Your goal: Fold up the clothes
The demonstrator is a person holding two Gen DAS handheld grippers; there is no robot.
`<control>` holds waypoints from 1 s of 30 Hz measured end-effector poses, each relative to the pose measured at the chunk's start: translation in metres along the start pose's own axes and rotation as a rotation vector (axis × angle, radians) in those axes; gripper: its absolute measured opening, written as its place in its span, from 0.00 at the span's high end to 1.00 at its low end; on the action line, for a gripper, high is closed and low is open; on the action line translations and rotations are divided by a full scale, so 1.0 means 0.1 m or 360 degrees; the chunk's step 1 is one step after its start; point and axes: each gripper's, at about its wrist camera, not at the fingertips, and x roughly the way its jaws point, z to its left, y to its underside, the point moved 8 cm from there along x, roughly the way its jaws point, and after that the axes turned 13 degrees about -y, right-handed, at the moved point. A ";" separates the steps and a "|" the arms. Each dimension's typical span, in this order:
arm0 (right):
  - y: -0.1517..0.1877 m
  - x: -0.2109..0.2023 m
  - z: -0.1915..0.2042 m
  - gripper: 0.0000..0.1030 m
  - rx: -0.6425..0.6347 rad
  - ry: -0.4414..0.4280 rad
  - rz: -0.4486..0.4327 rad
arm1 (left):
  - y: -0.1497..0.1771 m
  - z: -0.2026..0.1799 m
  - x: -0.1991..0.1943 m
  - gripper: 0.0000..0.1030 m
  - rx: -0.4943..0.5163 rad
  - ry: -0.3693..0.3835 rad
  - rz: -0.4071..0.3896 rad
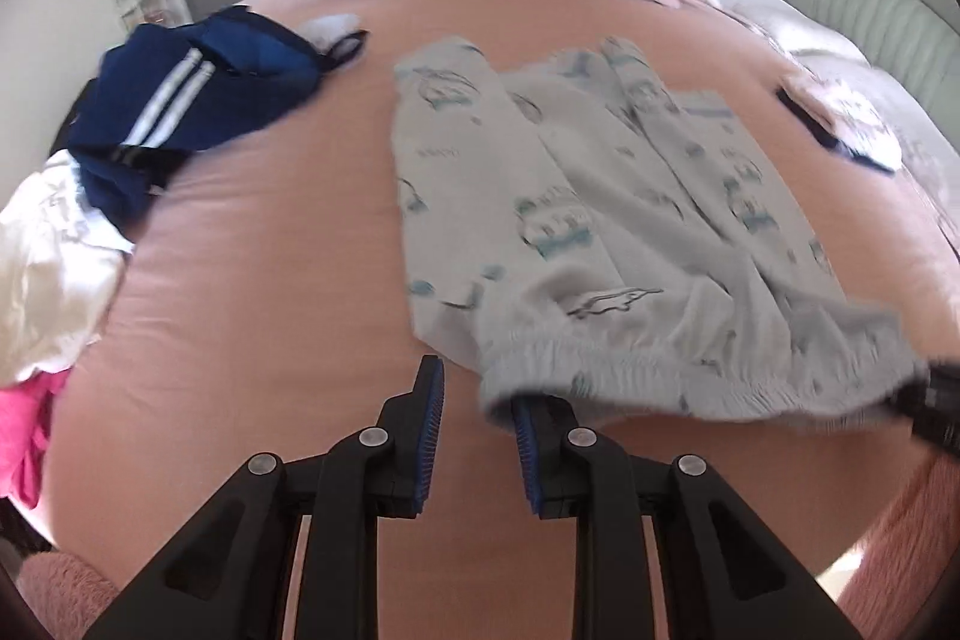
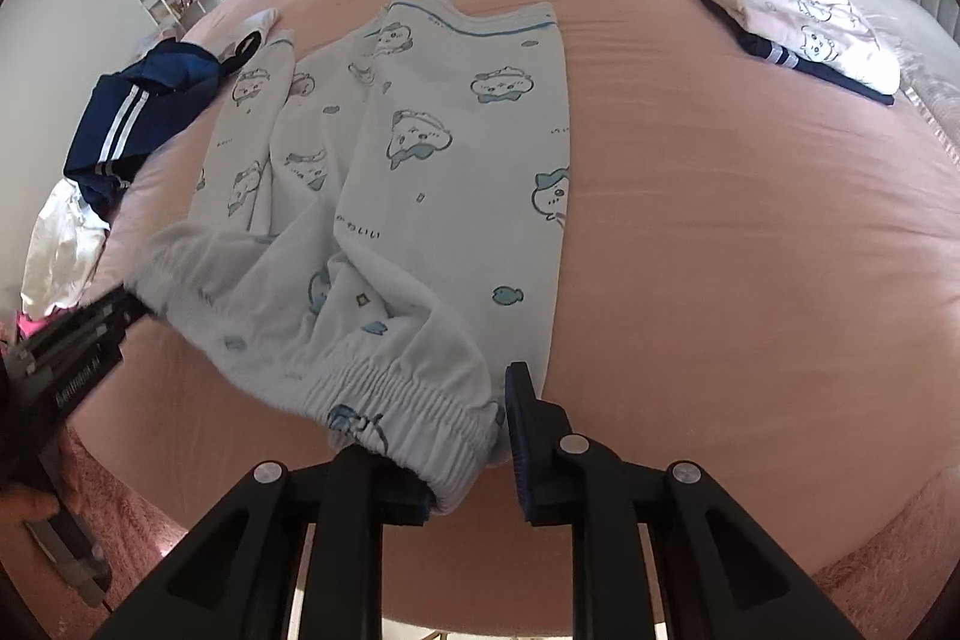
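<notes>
1. Left claw is hovering low over the bed, fingers spread wide, gripping nothing.
2. Right claw is likewise gaping, waistband draped over one finger.
3. Patterned pants are lying across the bed.

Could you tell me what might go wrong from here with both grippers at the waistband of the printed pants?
Both grippers look open: the left gripper and right gripper each have only one finger under the waistband, so closing could miss the fabric or catch just one layer. The pants are bunched with the legs overlapping, so a fold now might lock in creases. A sideways pull could drag them into the navy garment.
</notes>
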 end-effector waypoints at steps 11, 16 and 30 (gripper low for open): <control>0.10 -0.12 0.01 0.82 -0.0015 0.0092 -0.0008 | -0.55 -0.02 -0.28 0.95 -0.0116 0.0139 -0.0267; -0.04 -0.44 0.01 0.82 0.0018 0.0051 -0.0167 | -0.61 0.31 -0.51 0.95 -0.0381 0.0103 -0.0323; 0.13 -0.27 0.19 0.89 -0.0228 0.0154 -0.0049 | 0.06 0.13 -0.15 0.95 -0.0230 0.0245 0.0017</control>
